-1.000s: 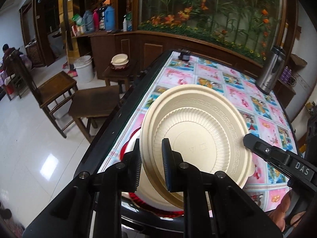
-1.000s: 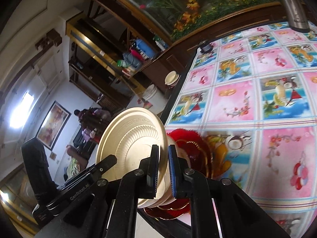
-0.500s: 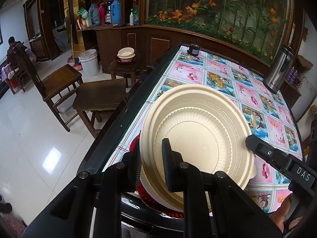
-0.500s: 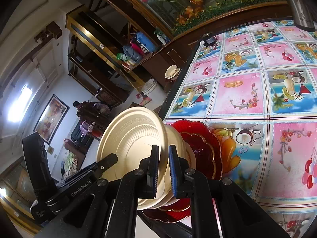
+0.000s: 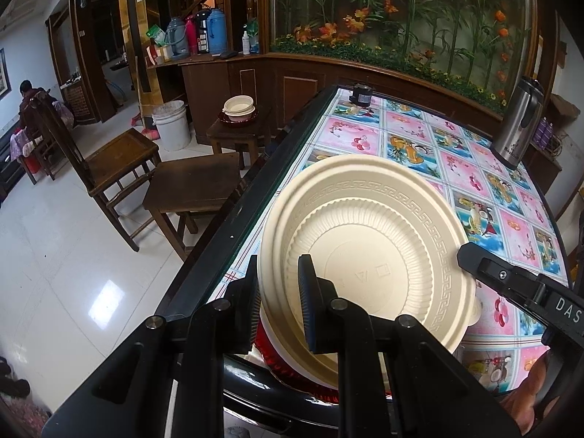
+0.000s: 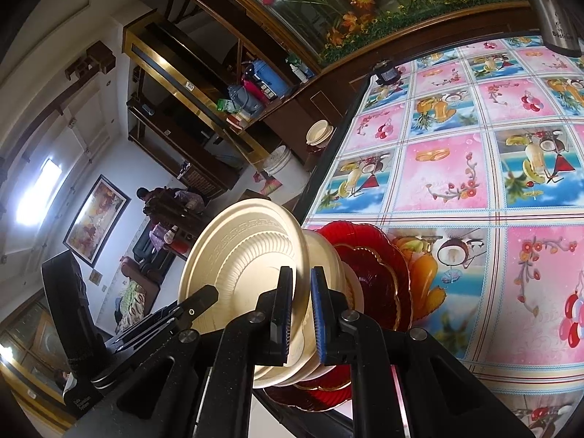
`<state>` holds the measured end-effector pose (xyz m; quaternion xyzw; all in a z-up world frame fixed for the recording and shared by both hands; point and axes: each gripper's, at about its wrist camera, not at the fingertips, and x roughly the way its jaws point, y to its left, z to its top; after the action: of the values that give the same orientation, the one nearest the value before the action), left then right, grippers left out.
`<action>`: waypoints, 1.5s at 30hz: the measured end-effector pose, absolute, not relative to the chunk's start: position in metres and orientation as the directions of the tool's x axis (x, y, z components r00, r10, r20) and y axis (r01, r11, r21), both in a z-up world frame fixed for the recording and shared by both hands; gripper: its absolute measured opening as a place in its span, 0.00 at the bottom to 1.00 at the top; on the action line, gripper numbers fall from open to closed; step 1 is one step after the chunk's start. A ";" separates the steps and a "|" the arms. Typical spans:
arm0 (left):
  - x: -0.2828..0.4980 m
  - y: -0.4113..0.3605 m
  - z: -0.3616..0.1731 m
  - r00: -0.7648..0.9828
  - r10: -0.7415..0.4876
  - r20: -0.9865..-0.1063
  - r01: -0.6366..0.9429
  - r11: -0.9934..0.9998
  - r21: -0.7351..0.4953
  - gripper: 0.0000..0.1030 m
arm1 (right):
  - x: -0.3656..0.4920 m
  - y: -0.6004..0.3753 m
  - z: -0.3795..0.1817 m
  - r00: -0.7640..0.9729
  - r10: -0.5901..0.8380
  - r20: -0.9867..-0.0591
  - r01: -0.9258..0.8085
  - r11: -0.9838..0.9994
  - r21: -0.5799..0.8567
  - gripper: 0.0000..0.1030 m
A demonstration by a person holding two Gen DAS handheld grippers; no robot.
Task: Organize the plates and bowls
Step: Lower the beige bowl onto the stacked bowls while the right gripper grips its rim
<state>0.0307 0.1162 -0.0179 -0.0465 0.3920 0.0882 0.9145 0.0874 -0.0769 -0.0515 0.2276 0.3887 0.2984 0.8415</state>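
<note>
Both of your grippers are pinching the same cream plate [image 5: 368, 252]. Your left gripper [image 5: 279, 303] is squeezed tight on the plate's near edge, with one finger in front of the plate and one behind it. Your right gripper [image 6: 301, 314] is squeezed tight on the edge from the other side. So the plate sits right between your two hands, and neither hand is closer to it than the other.

The plate is tipped up, not flat. In the left view its hollow side faces you. Just under it, touching or almost touching, there are more cream dishes [image 6: 328, 255] in a stack. Under the stack is a red glass plate [image 6: 376, 277]. I cannot tell if the plate you hold has come free of the stack.

I think the next move is to lift it away, and both hands must go the same way together or the plate will bend or slip.

The stack sits close to the near edge of the table [image 5: 226, 219], right below your grippers. The table has a shiny cloth with pink and blue pictures [image 6: 445, 179]. Far ahead of your left gripper stands a metal flask [image 5: 518, 124]. Off to its left are wooden chairs [image 5: 109, 160] and a white floor.
</note>
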 end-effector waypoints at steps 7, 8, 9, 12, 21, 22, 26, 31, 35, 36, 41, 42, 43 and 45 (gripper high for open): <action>0.031 0.118 -0.021 0.675 0.132 -0.726 -0.200 0.980 -0.008 0.15 | 0.089 -0.075 -0.054 0.520 0.676 -0.522 -0.321 0.721 0.614 0.11; 0.031 0.117 -0.021 0.675 0.132 -0.726 -0.199 0.980 -0.008 0.15 | 0.089 -0.074 -0.054 0.519 0.676 -0.523 -0.320 0.721 0.615 0.11; 0.031 0.117 -0.021 0.674 0.131 -0.727 -0.199 0.980 -0.008 0.15 | 0.089 -0.074 -0.054 0.519 0.677 -0.523 -0.320 0.720 0.615 0.11; 0.031 0.118 -0.022 0.674 0.131 -0.727 -0.199 0.980 -0.007 0.15 | 0.089 -0.074 -0.055 0.520 0.674 -0.524 -0.319 0.723 0.613 0.11; 0.032 0.120 -0.028 0.666 0.128 -0.735 -0.196 0.981 -0.007 0.15 | 0.090 -0.073 -0.057 0.519 0.673 -0.527 -0.312 0.723 0.616 0.11; 0.033 0.120 -0.028 0.664 0.128 -0.736 -0.195 0.981 -0.006 0.15 | 0.090 -0.073 -0.057 0.518 0.673 -0.528 -0.312 0.723 0.616 0.12; 0.034 0.120 -0.029 0.661 0.128 -0.739 -0.194 0.981 -0.003 0.15 | 0.090 -0.073 -0.057 0.518 0.674 -0.527 -0.311 0.722 0.618 0.12; 0.036 0.120 -0.031 0.655 0.128 -0.745 -0.193 0.981 0.000 0.15 | 0.091 -0.075 -0.060 0.514 0.674 -0.530 -0.308 0.722 0.620 0.12; 0.038 0.121 -0.034 0.648 0.130 -0.750 -0.192 0.981 0.004 0.15 | 0.091 -0.075 -0.061 0.513 0.672 -0.534 -0.305 0.724 0.618 0.12; 0.038 0.121 -0.035 0.647 0.128 -0.752 -0.191 0.982 0.003 0.15 | 0.091 -0.074 -0.061 0.512 0.672 -0.535 -0.304 0.724 0.619 0.12; 0.041 0.121 -0.037 0.640 0.130 -0.757 -0.189 0.982 0.009 0.15 | 0.093 -0.074 -0.064 0.507 0.672 -0.540 -0.298 0.724 0.621 0.12; 0.041 0.121 -0.038 0.639 0.131 -0.758 -0.189 0.982 0.010 0.15 | 0.094 -0.074 -0.065 0.507 0.672 -0.540 -0.298 0.725 0.621 0.12; 0.041 0.121 -0.038 0.640 0.133 -0.757 -0.190 0.982 0.012 0.15 | 0.094 -0.073 -0.065 0.507 0.671 -0.540 -0.298 0.725 0.621 0.12; 0.042 0.121 -0.038 0.640 0.134 -0.756 -0.189 0.982 0.014 0.15 | 0.094 -0.073 -0.065 0.506 0.672 -0.541 -0.299 0.725 0.621 0.12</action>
<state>0.0418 0.1215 -0.0378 -0.0334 0.4146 0.0892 0.9050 0.0940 -0.0729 -0.0650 0.2311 0.4036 0.2903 0.8363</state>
